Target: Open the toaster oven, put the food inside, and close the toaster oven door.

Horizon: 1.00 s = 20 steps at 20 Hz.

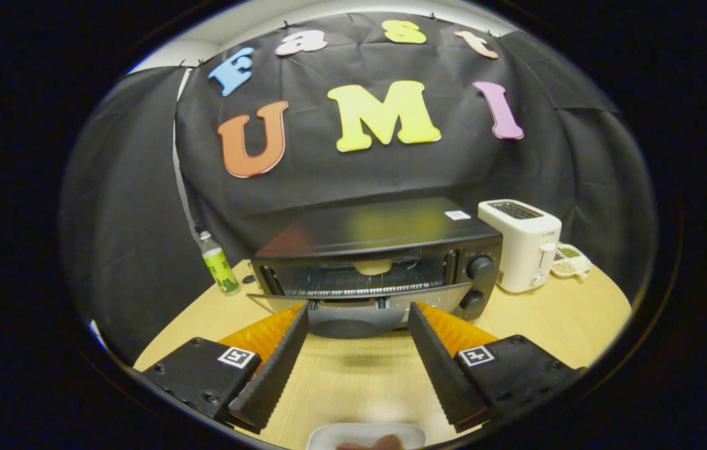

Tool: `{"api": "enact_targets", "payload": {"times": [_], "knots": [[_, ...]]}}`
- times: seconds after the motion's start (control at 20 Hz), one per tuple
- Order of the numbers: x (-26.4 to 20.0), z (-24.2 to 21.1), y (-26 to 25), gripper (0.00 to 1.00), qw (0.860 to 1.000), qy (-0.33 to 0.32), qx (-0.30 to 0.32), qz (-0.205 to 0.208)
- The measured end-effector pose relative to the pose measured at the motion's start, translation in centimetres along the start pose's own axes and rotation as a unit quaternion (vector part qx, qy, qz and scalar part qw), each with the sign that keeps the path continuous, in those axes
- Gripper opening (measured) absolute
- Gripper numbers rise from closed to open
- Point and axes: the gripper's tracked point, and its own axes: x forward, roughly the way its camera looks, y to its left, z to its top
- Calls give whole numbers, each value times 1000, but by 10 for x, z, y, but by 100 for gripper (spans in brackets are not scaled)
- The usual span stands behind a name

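The black toaster oven (378, 234) stands at the middle of the wooden table (353, 381) just ahead of me. Its door (278, 304) hangs down and open, and the dark handle (353, 324) faces me. On the rack inside lies a pale round piece that looks like food (373, 267). My gripper (358, 309) is open, its fingertips to either side of the handle and apart from it, with nothing between them. Below the fingers is a white plate (340, 432) with a small brownish thing (373, 444) at its near rim.
A white pop-up toaster (522, 244) stands right of the oven, with a small white divided dish (571, 259) beyond it. A green-labelled bottle (220, 265) stands left of the oven. Black cloth walls close in behind the round table.
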Motion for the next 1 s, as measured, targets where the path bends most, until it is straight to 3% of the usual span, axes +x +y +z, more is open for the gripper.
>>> {"api": "enact_targets", "payload": {"times": [0.2, 0.5, 0.8, 1.0], "knots": [[-27, 32, 12, 100, 998, -45, -32, 2], [-98, 95, 23, 100, 994, -108, -23, 9], [-194, 147, 23, 100, 987, -160, -22, -11], [-240, 151, 21, 100, 983, -176, -36, -33]]}}
